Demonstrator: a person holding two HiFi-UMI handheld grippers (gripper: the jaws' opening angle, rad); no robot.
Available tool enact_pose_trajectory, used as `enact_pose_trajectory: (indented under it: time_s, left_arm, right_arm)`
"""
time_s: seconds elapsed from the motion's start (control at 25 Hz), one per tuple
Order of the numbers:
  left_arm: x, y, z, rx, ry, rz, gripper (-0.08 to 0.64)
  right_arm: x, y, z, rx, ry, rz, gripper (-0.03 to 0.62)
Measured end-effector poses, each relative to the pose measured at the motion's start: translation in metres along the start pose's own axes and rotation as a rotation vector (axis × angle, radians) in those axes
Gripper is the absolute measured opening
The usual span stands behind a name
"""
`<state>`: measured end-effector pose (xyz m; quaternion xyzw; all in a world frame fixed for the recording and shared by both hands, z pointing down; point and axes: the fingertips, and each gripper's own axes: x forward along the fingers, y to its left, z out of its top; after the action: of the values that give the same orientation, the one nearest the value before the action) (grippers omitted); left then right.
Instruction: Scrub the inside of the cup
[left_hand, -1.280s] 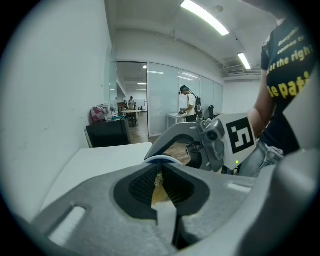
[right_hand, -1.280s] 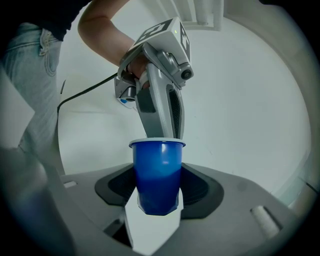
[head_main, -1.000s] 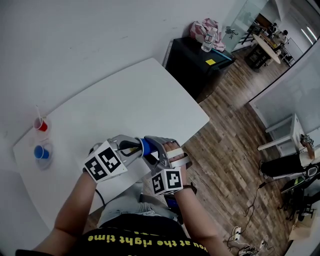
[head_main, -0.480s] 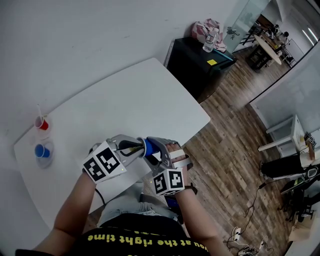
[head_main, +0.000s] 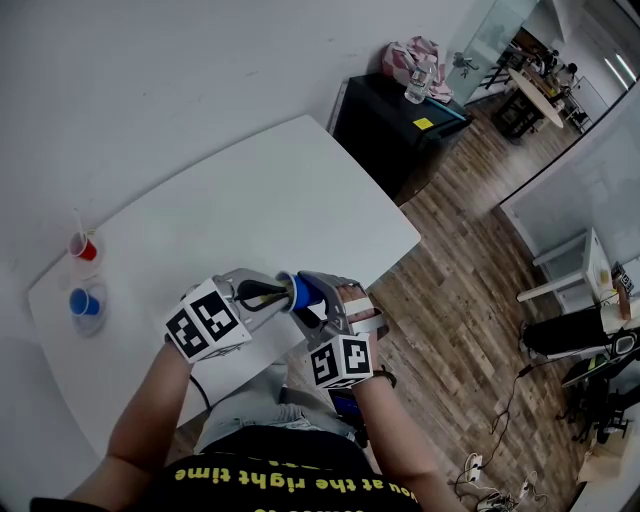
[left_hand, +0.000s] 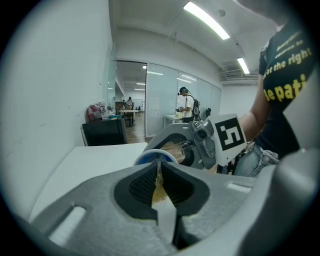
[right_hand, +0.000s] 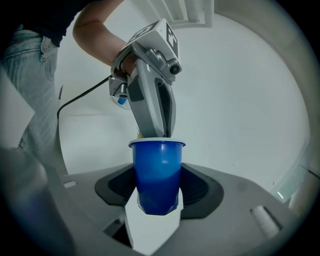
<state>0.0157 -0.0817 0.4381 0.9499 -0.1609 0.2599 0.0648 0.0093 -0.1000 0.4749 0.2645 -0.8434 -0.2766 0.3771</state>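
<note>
A blue plastic cup (right_hand: 159, 175) is held off the table, with my right gripper (right_hand: 159, 192) shut on its lower body. In the head view the cup (head_main: 302, 291) lies tilted toward the left, above the white table's near edge. My left gripper (head_main: 268, 294) points into the cup's mouth. In the left gripper view its jaws (left_hand: 159, 176) are shut on a thin yellowish scrubbing pad (left_hand: 159, 192), with the cup's rim (left_hand: 150, 155) just beyond them. The left fingertips (right_hand: 161, 131) dip past the rim; the cup's wall hides the pad's end inside.
The white table (head_main: 250, 210) runs up and left. A red cup with a stick (head_main: 83, 248) and another blue cup (head_main: 84, 303) stand at its far left corner. A black cabinet (head_main: 392, 120) stands beyond the table, and wood floor lies to the right.
The right gripper has rolled slightly with the cup. Both hands stay in the same place, the left jaws still in the cup's mouth.
</note>
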Motion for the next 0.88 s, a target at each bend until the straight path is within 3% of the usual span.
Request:
enact_pose_trajectory:
  time_s: [0.2,0.56,0.88]
  left_arm:
    - [-0.002,-0.001,0.003,0.013,0.008,-0.003,0.021]
    - [-0.007,0.012,0.002,-0.005,0.021,0.065,0.021]
    - [-0.005,0.006,0.003,-0.031,0.010,0.038,0.021]
  right_arm:
    - [0.003,-0.002,-0.012,0.072,0.004,0.000,0.264]
    - [0.001,-0.001,-0.013,0.090,-0.007,0.007,0.264]
    - [-0.002,-0.007,-0.020,0.109,-0.011,-0.002,0.264]
